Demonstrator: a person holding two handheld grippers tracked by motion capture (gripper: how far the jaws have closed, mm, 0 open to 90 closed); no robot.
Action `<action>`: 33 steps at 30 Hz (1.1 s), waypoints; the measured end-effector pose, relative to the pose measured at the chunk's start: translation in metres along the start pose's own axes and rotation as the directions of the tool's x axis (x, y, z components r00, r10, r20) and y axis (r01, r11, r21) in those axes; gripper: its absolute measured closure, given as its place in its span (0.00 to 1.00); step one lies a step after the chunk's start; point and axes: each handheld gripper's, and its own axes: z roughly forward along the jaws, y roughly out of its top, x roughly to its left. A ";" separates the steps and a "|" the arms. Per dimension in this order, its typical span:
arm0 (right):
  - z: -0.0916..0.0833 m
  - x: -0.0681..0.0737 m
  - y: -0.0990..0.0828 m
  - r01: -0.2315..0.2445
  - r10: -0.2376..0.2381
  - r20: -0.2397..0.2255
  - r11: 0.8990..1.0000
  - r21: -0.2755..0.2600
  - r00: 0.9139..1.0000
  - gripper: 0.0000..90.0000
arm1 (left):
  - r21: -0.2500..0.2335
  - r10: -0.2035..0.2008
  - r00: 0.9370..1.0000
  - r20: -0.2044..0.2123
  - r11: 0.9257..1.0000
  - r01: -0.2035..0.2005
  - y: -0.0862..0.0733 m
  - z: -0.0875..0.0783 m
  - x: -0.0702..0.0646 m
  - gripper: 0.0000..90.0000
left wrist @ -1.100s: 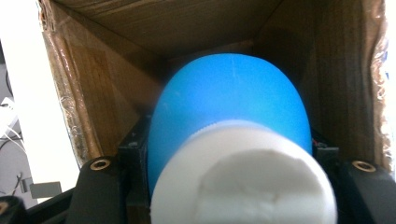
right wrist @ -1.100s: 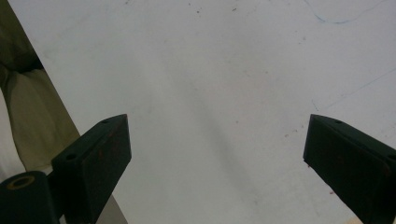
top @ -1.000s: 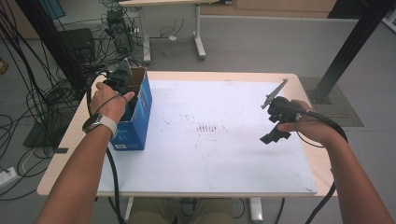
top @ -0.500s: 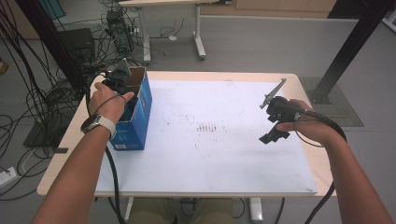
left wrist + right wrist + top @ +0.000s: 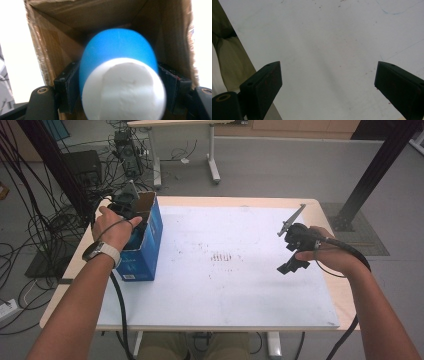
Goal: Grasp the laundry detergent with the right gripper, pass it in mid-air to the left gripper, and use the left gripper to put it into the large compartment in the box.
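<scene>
Gripping a blue-and-white rounded plastic object (image 5: pixel 120 75) inside the open blue cardboard box (image 5: pixel 150 245), left gripper (image 5: pixel 120 100) looks mid-retrieval, likely needing a straight lift next, while right gripper (image 5: pixel 328 87) hovers wide open over the white tabletop (image 5: pixel 240 285).

In the high view the left hand (image 5: pixel 112 227) covers most of the left gripper (image 5: pixel 131 212) — its jaws are sunk in the box (image 5: pixel 150 242). In the left gripper view the cup (image 5: pixel 120 75) is blurred — its near end cut off below.
</scene>
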 end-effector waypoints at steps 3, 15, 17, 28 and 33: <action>0.001 0.001 0.000 0.001 -0.001 0.000 1.000 0.000 1.000 0.08 | -0.004 0.019 1.000 0.003 1.000 -0.019 0.000 -0.004 0.000 0.31; 0.003 0.004 0.007 0.014 -0.014 -0.006 1.000 0.012 1.000 0.08 | -0.036 0.075 0.997 -0.005 0.997 -0.075 0.001 -0.023 -0.001 0.16; 0.003 0.003 0.008 0.014 -0.014 -0.005 1.000 0.012 1.000 0.08 | -0.035 0.091 0.996 -0.011 0.995 -0.091 0.001 -0.026 -0.001 0.14; -0.007 0.004 0.006 0.001 -0.002 0.015 1.000 0.018 1.000 0.08 | -0.049 0.135 0.990 0.031 0.990 -0.134 0.002 -0.063 -0.002 0.11; -0.010 0.006 0.003 -0.003 0.003 0.019 1.000 0.017 1.000 0.08 | -0.060 0.184 0.982 0.042 0.982 -0.181 0.002 -0.080 -0.004 0.11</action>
